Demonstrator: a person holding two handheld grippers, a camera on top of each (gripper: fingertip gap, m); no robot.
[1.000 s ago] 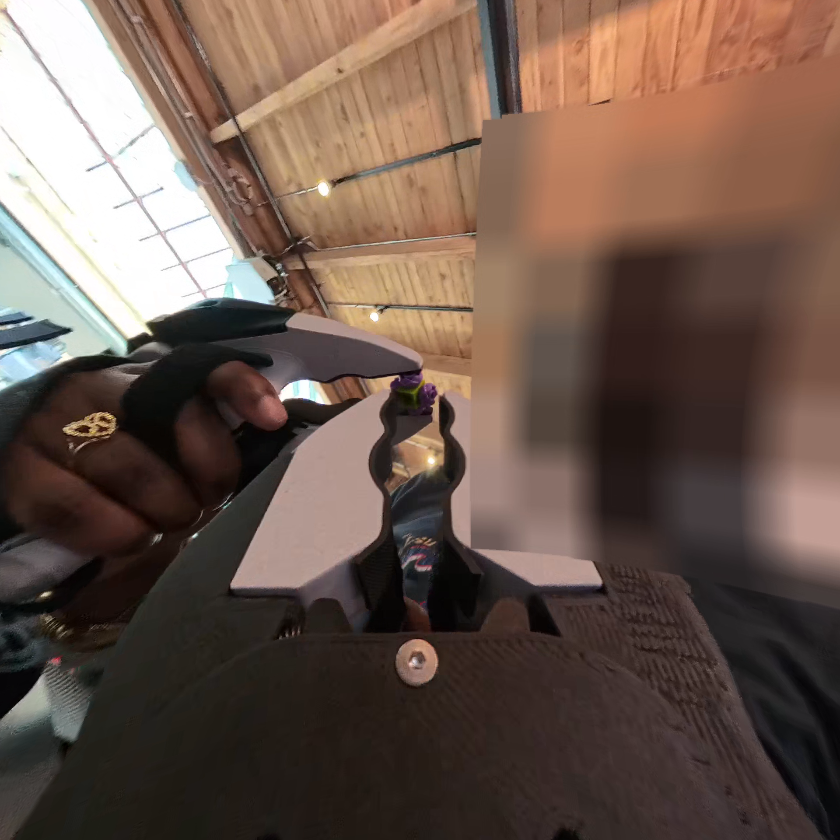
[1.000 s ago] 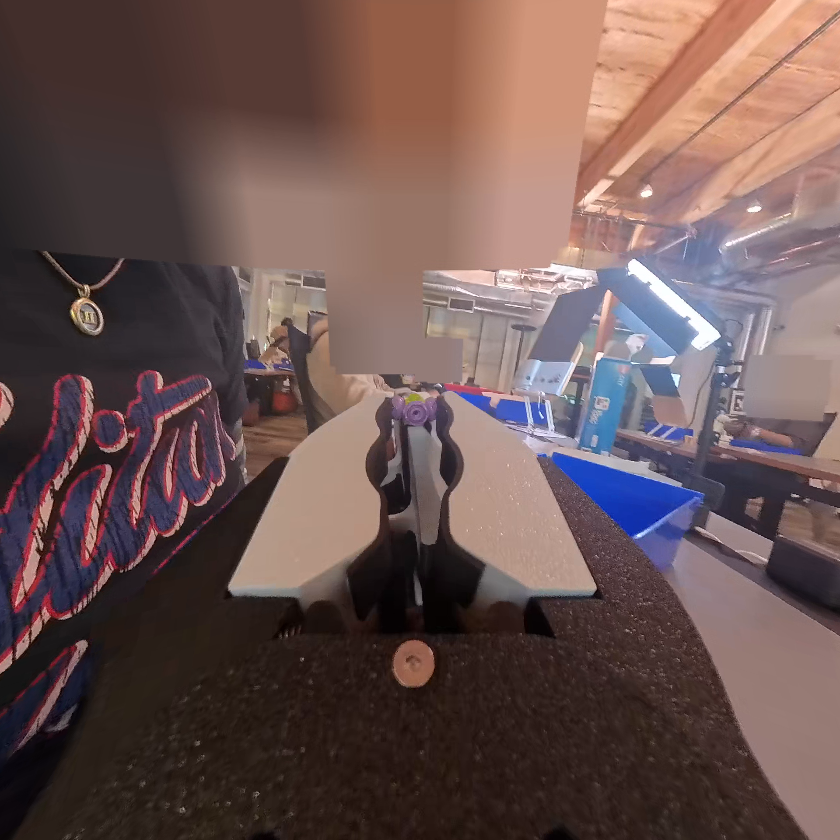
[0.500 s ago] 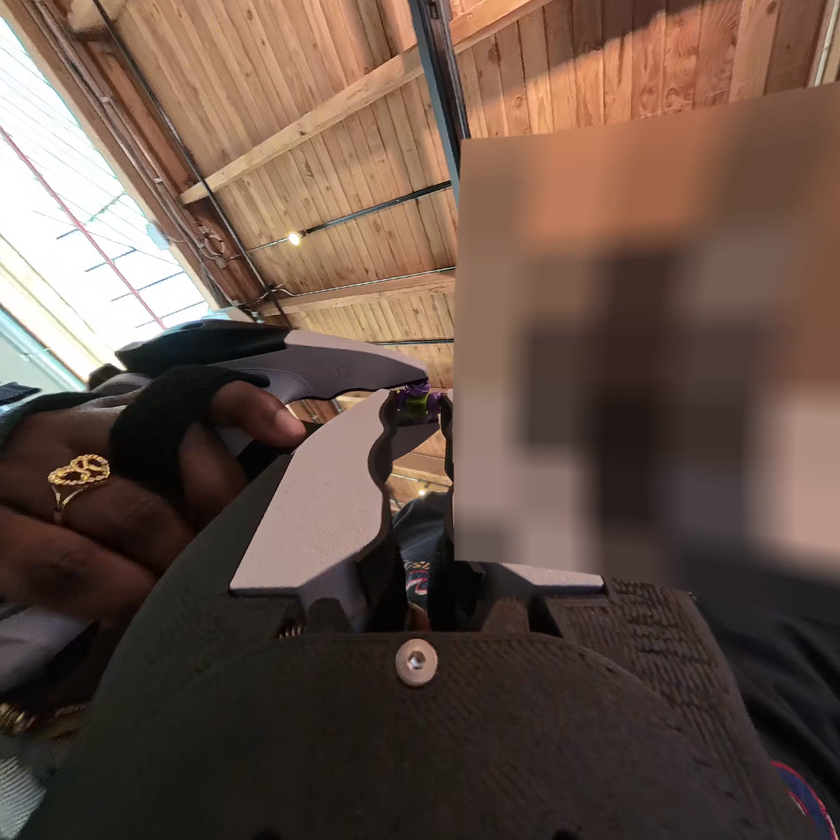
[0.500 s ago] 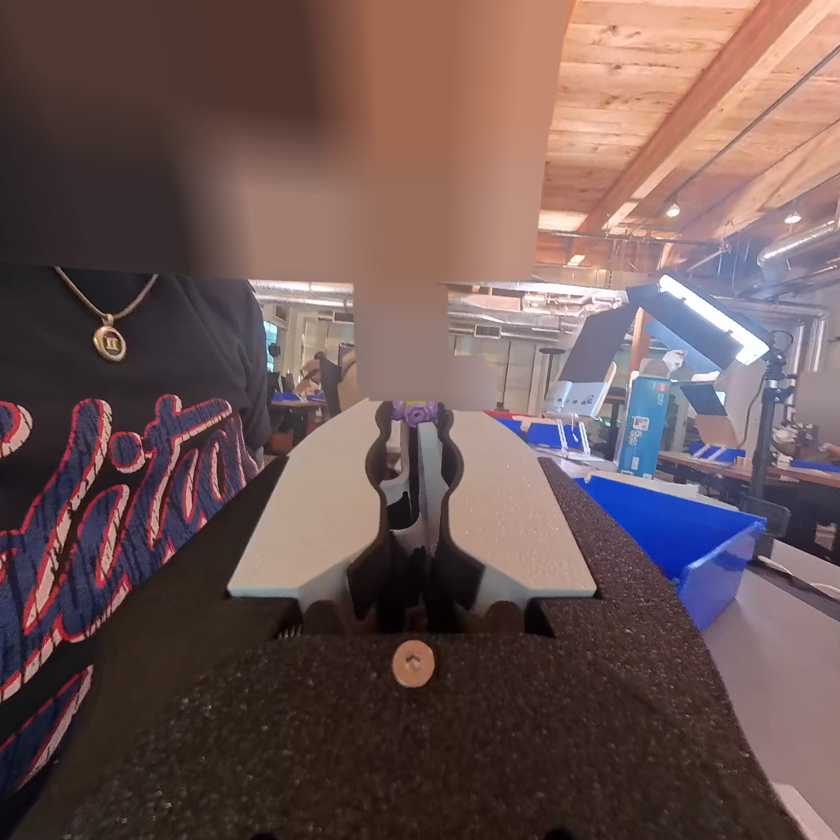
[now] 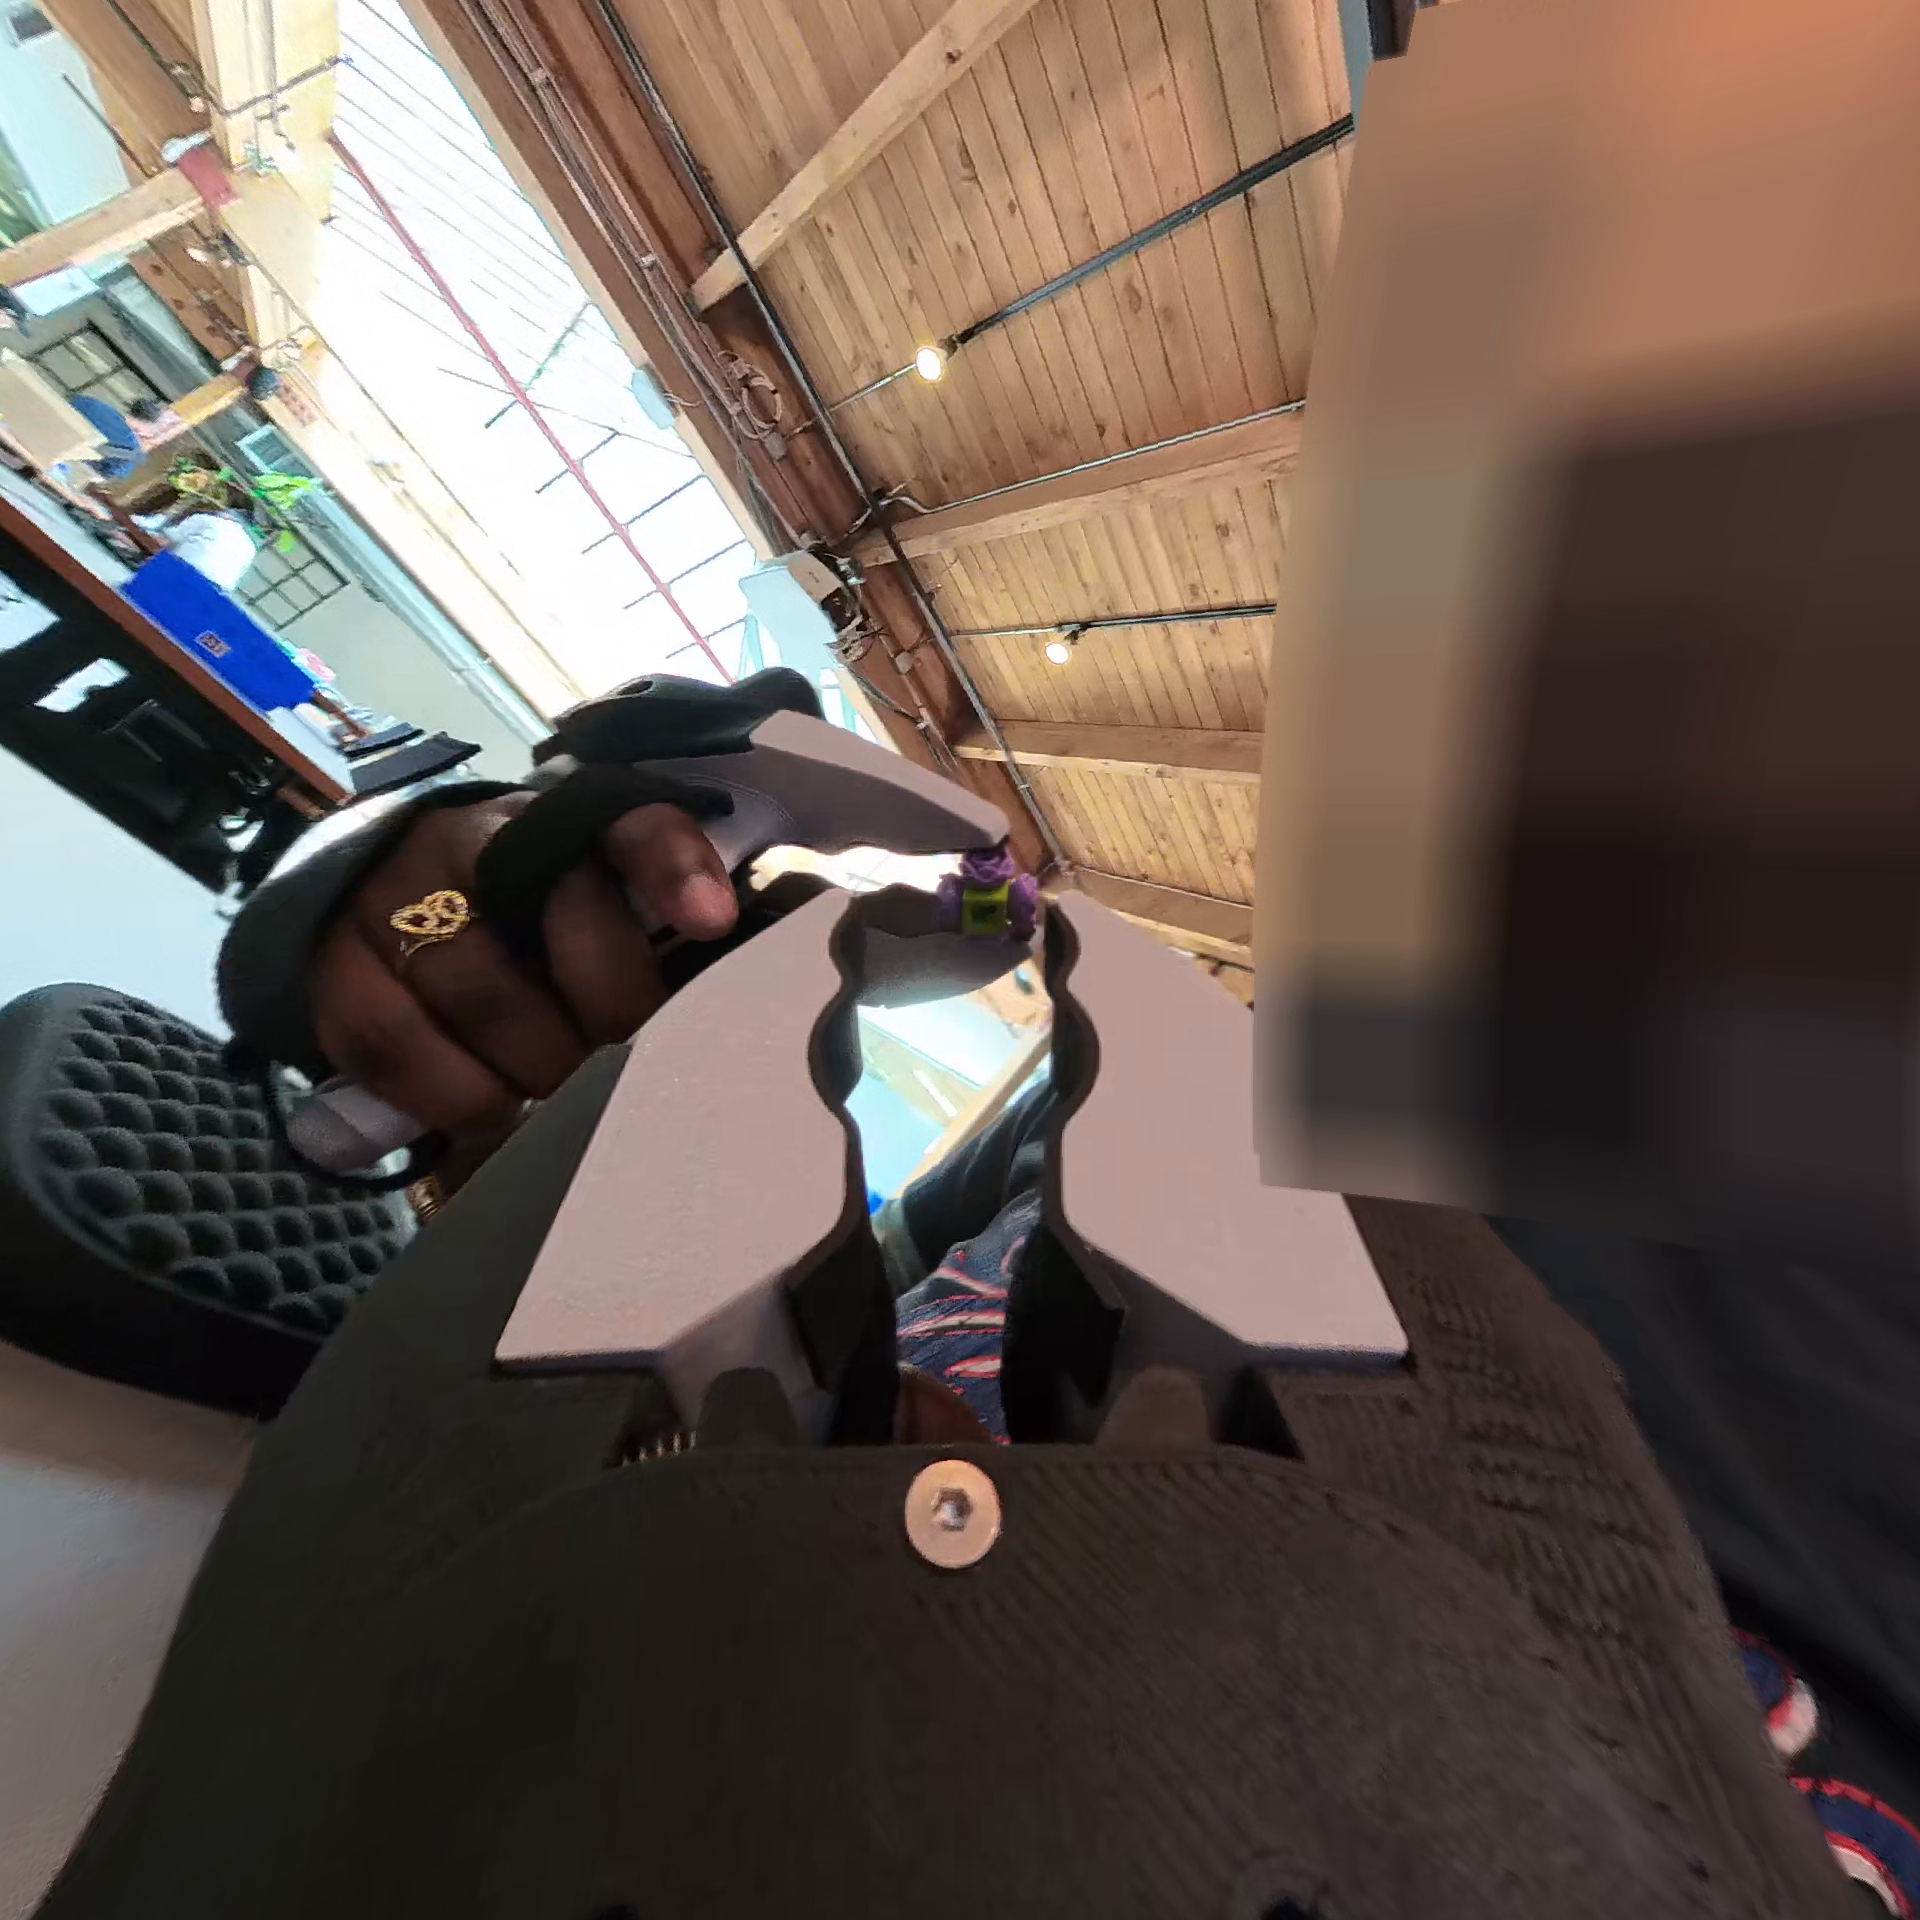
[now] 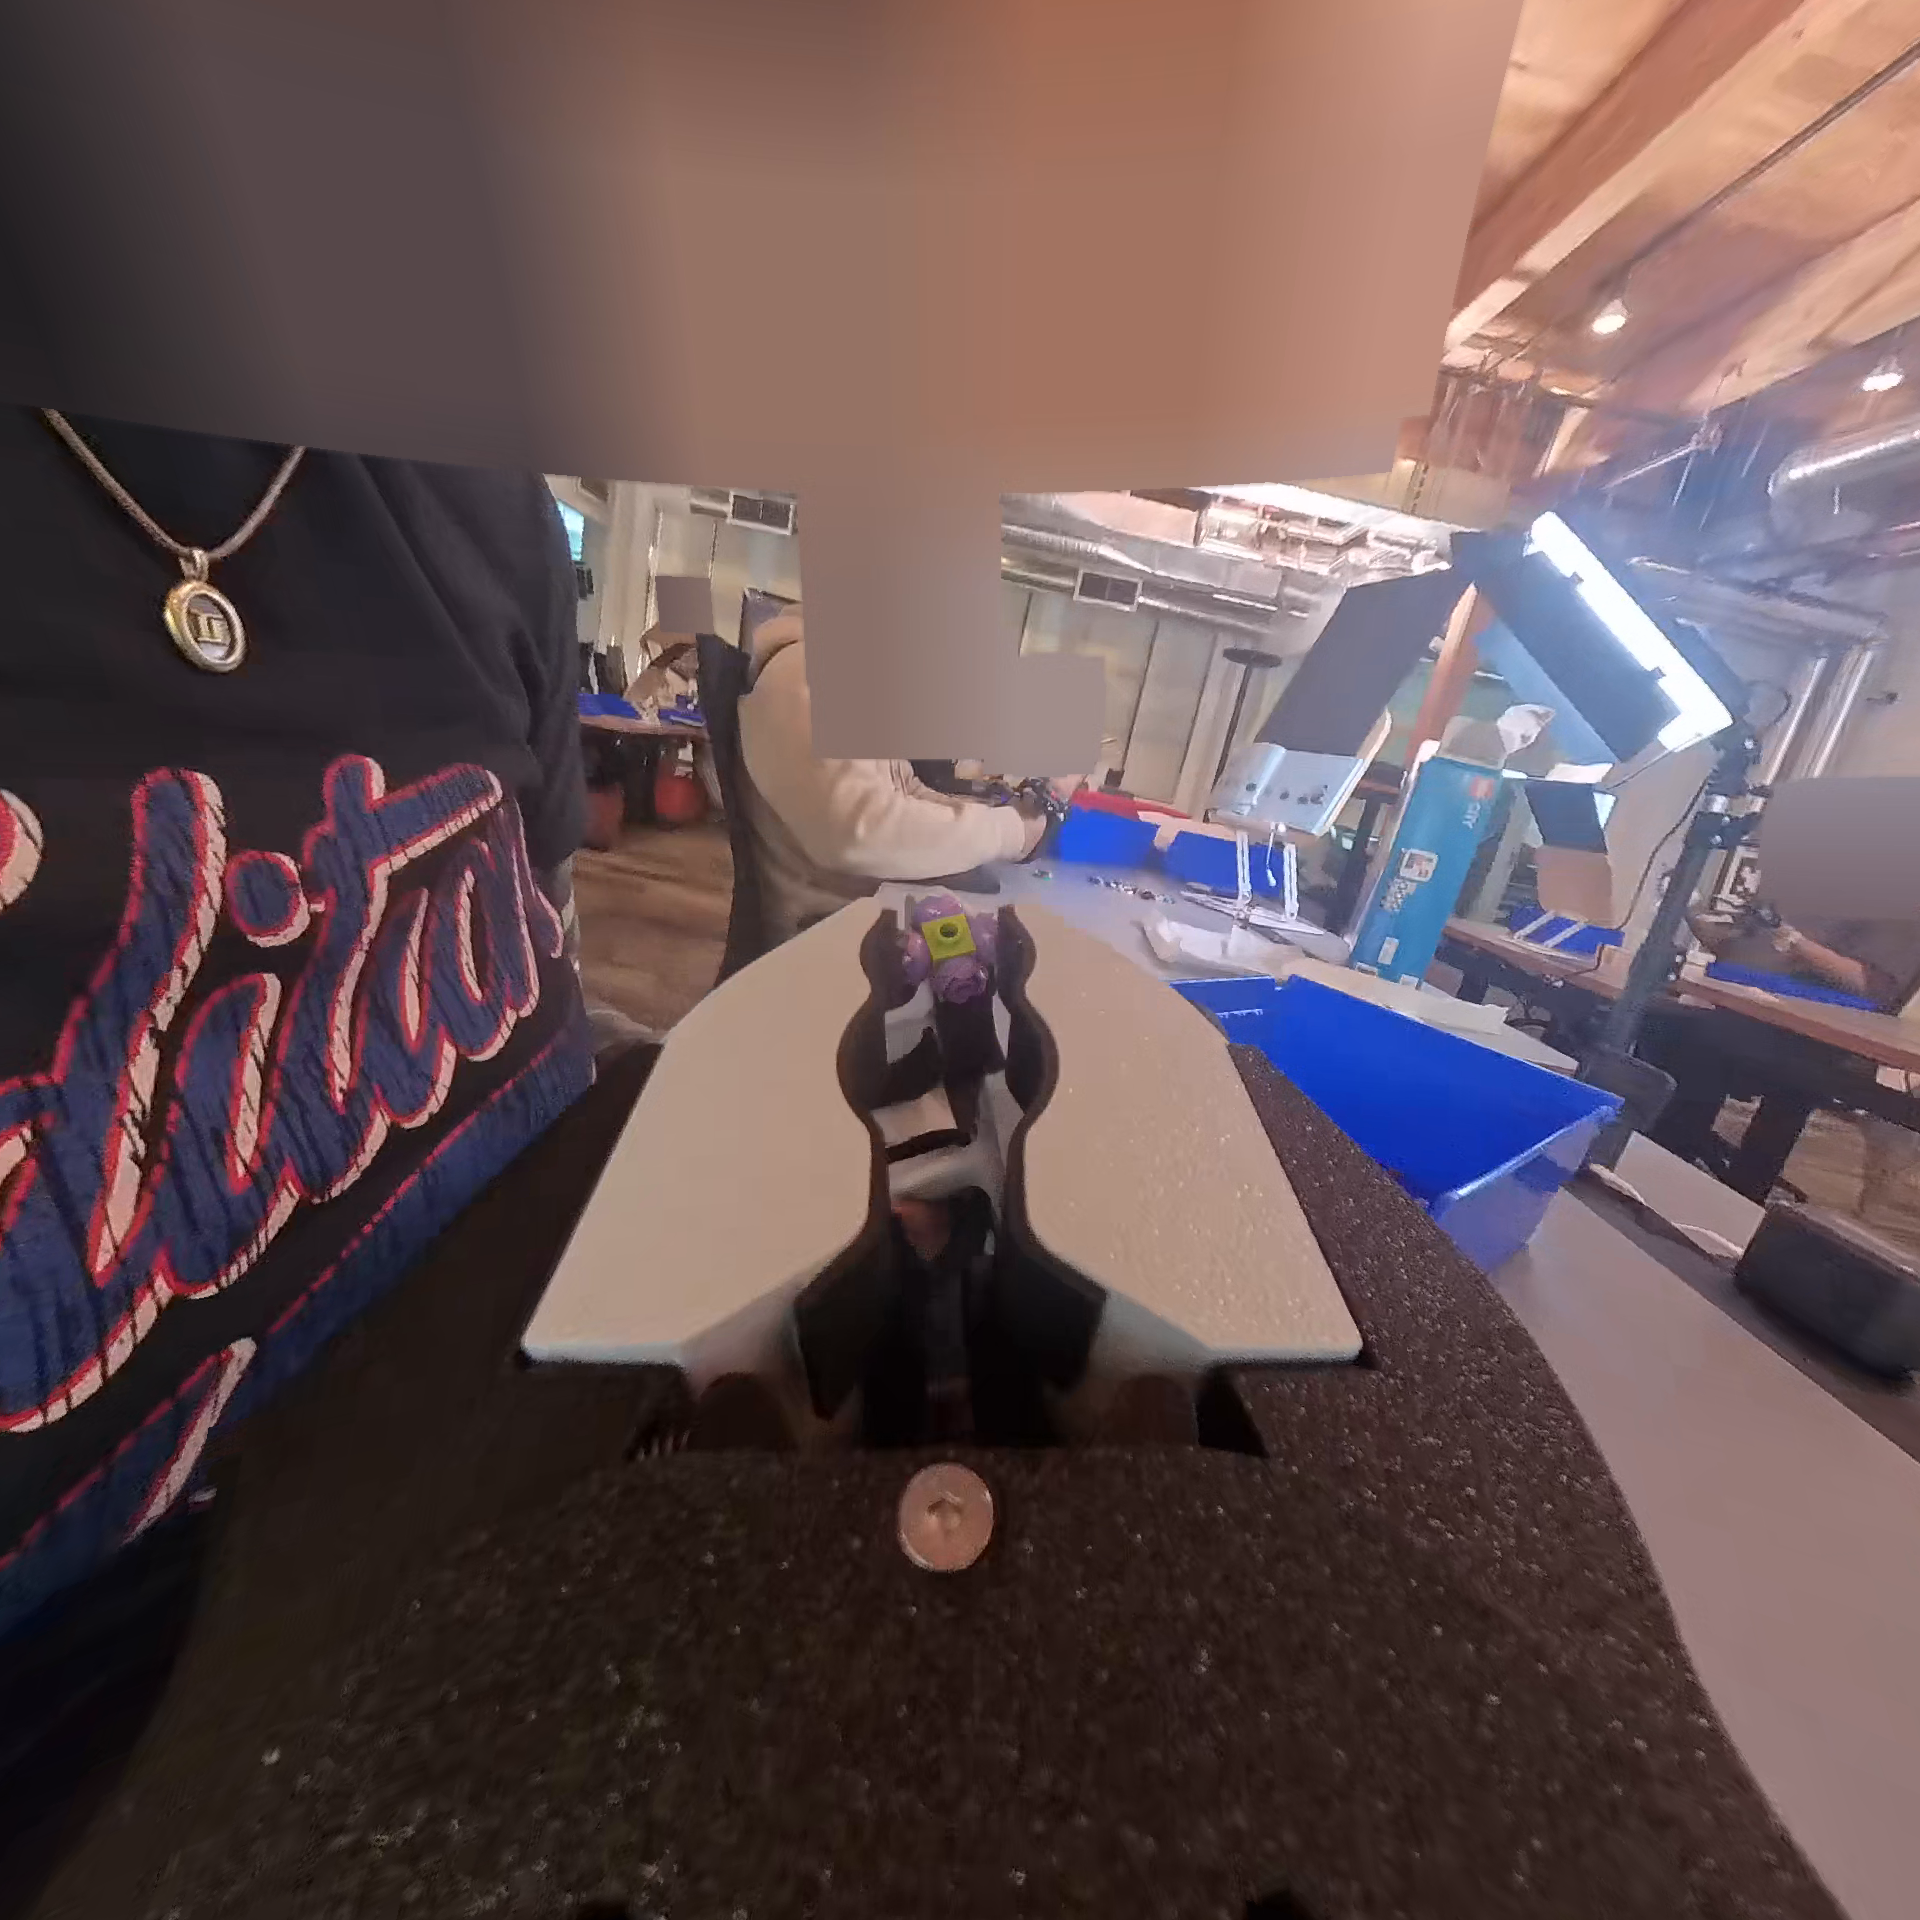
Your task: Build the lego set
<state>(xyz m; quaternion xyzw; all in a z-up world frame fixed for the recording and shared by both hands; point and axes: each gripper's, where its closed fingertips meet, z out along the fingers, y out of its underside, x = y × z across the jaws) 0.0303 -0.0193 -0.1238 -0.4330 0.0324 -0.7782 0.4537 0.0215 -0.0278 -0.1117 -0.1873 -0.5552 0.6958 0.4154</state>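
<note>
1. Currently, the right gripper [image 6: 948, 940] has its jaws closed on a small lego assembly [image 6: 948, 951]: a lime-green block with purple flower pieces on its sides. It is raised in the air, well off the surface [image 6: 1756, 1486].
2. The left gripper [image 5: 948, 920] meets the assembly at its tips, jaws parted. Whether they touch the assembly cannot be determined.
3. The person's right hand [image 5: 457, 966] holds the right gripper's handle.
4. Progress: one small sub-assembly exists; the green face still shows an open stud. No larger model is visible, so most of the build appears to remain.
5. Beyond, a blue bin [image 6: 1434, 1112] sits at the surface's far edge.
</note>
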